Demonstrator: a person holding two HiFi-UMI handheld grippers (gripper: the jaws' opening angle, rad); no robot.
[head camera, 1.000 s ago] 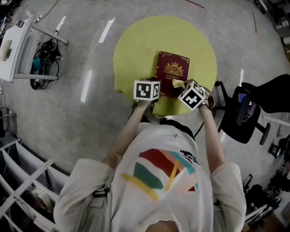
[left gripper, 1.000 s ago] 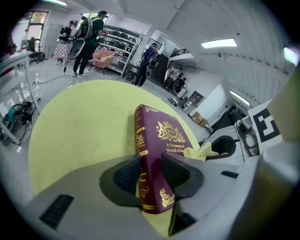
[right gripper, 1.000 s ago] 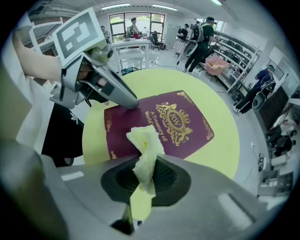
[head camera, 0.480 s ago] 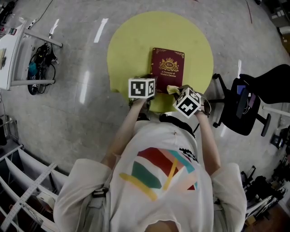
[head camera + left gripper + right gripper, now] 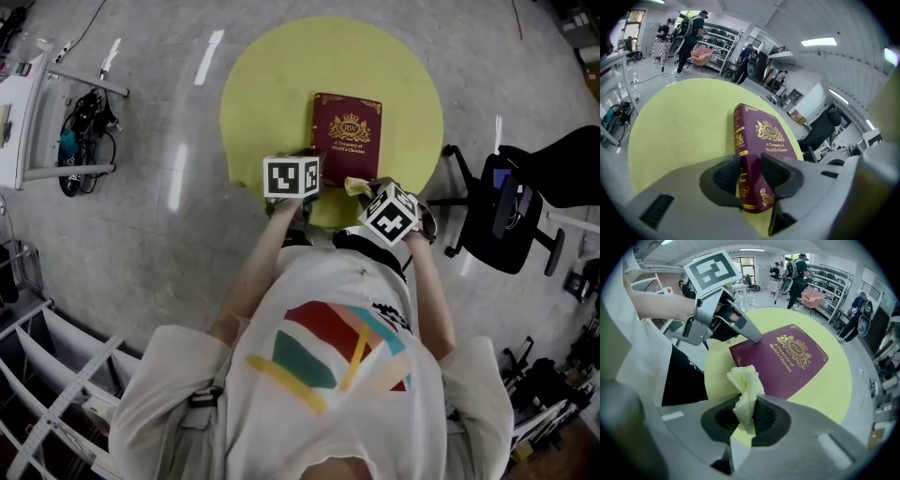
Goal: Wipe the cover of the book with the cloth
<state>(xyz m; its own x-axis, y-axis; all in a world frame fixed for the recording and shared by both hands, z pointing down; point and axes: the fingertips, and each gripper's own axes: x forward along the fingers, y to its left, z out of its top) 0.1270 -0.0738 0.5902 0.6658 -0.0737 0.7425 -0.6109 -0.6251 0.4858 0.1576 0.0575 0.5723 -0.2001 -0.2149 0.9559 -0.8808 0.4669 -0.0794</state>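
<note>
left gripper fingers clamped on book spine edge | right gripper fingers pinching cloth | risk: short cloth tuft may let bare fingers scrape cover

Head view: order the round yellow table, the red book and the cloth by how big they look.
1. yellow table, by far the largest
2. book
3. cloth, only a small tuft shows
</note>
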